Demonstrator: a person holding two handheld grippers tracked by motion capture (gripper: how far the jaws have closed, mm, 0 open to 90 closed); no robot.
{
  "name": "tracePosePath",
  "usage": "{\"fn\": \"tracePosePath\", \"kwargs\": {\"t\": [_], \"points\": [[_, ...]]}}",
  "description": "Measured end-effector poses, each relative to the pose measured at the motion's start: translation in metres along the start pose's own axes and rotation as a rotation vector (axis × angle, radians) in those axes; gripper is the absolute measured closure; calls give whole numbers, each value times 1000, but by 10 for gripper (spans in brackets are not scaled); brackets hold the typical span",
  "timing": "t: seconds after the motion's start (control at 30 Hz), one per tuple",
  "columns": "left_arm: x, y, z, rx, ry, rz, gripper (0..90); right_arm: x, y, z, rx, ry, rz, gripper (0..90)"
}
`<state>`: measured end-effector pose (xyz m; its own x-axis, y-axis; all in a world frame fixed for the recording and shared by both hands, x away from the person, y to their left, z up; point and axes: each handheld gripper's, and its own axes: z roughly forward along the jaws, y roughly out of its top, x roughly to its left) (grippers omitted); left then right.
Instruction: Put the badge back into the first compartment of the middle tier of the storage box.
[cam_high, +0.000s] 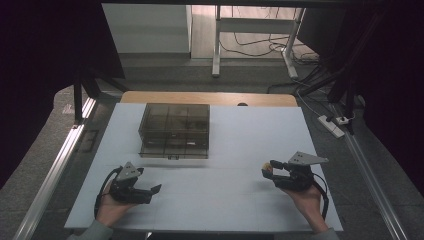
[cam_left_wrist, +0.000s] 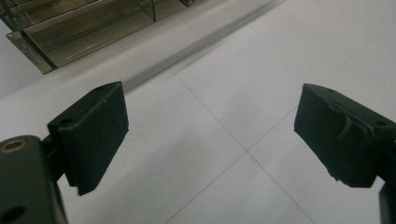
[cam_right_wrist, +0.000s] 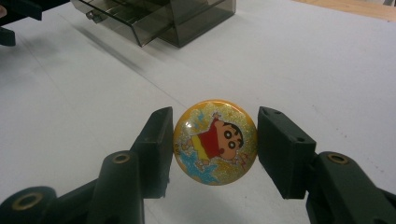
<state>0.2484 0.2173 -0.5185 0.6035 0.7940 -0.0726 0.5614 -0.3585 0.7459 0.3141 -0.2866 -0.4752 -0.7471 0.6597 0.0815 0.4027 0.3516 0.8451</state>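
A round yellow glitter badge (cam_right_wrist: 215, 141) with a cartoon child in a red shirt hangs just above the white table, clamped by its edges in my right gripper (cam_right_wrist: 215, 149). From above, that right gripper (cam_high: 268, 171) sits at the table's front right and points left, with the badge (cam_high: 269, 168) a small yellow spot at its tips. A smoky see-through drawer box (cam_high: 174, 130) stands at the back centre-left, one low drawer (cam_right_wrist: 126, 18) pulled out a little. At the front left, my left gripper (cam_high: 154, 192) is open, its pads (cam_left_wrist: 93, 135) wide apart over bare table.
The white table board (cam_high: 240, 200) has wide free room between the two grippers and in front of the box (cam_left_wrist: 70, 28). A wooden edge (cam_high: 210, 97) runs behind it. On the floor beyond lie cables, a power strip (cam_high: 331, 126) and desk legs.
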Motion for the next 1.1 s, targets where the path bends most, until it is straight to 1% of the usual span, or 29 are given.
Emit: {"fn": "tracePosePath", "kwargs": {"t": [0.1,0.27,0.37,0.57,0.73,0.9,1.1], "points": [[0,0,-1,0,2,-1,102,1,1,1,-5,0,-1,473],[0,0,0,1,3,-1,102,2,4,3,-27,10,12,473],[0,1,1,1,4,1,102,3,7,6,-31,13,9,473],[0,1,1,2,5,0,102,9,14,15,-36,16,-11,472],[0,1,0,1,6,0,102,15,22,23,-47,30,-32,473],[0,1,0,1,7,3,104,21,28,29,-42,42,-53,472],[0,0,0,-1,5,3,104,26,34,36,-47,55,-64,472]]}}
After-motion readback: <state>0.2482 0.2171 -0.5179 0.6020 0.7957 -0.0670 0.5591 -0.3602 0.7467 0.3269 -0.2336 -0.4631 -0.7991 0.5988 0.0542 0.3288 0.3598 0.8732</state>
